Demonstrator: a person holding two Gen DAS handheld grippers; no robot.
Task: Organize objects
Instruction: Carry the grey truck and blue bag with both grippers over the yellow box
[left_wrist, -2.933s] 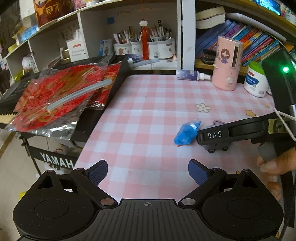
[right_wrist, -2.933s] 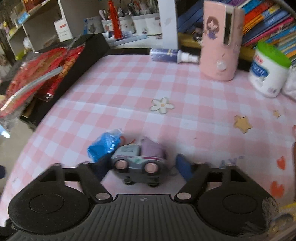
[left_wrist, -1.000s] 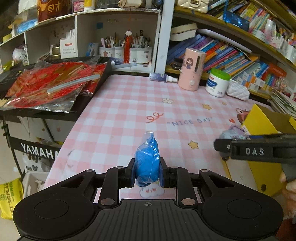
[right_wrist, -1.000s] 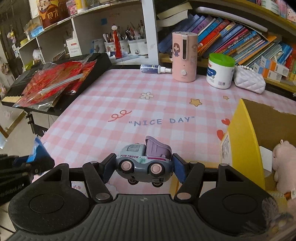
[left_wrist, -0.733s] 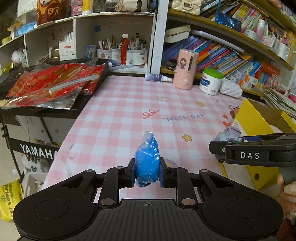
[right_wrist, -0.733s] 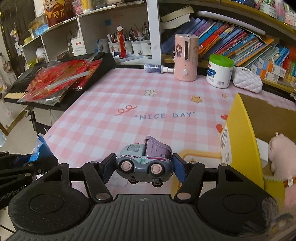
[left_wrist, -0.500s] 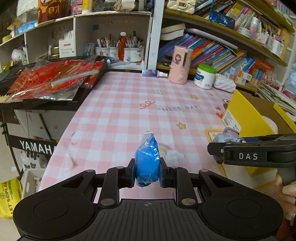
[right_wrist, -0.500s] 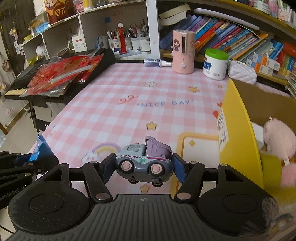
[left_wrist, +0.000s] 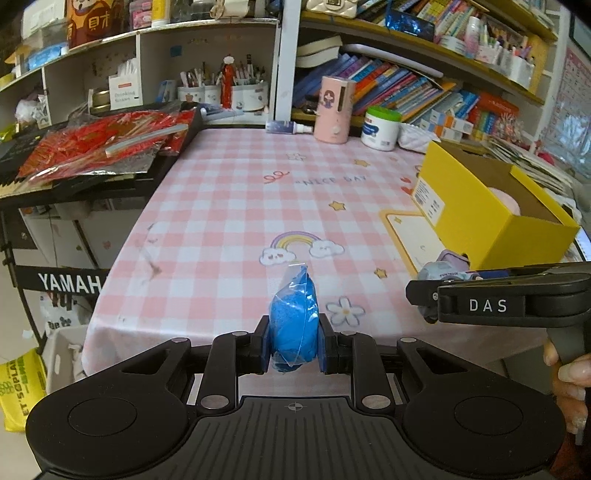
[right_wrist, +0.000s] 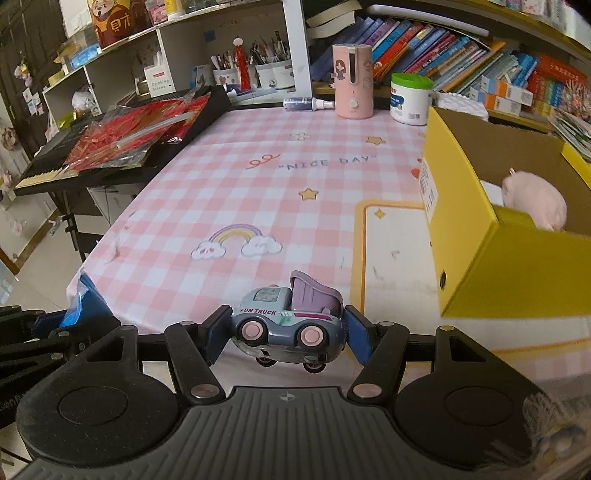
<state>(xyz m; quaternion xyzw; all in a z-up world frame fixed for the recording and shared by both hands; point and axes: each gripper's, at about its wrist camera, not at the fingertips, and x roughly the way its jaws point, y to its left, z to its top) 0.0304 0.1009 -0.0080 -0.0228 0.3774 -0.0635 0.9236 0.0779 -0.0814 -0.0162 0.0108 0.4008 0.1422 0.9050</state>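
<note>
Left gripper: fingers clamped on a blue plastic packet, low centre of the left wrist view, held off the surface above its near edge.
Blue packet, axis: long axis upright, its clear crimped tip pointing up and away toward the rainbow print.
Right gripper: fingers closed on a toy truck lettered "FUN TRUCK", low centre of the right wrist view, lifted clear of the surface.
Toy truck, axis: long axis level across the frame, cab to the left, raised lilac tipper to the right; two pink wheels face the camera.
Right gripper seen from the left wrist view: at the right edge, side on, with a hand on its handle.
Change since a second ago: both grips unchanged; the pink checked surface has slid away up the frame, so the rainbow print and the white flower are now in sight and the "NICE DAY" lettering sits further off. The yellow box now shows more of itself.
Yellow cardboard box: right side of both views, open at the top, standing on the surface.
Box contents: a pink plush toy against the near wall, something white beside it that I cannot identify.
</note>
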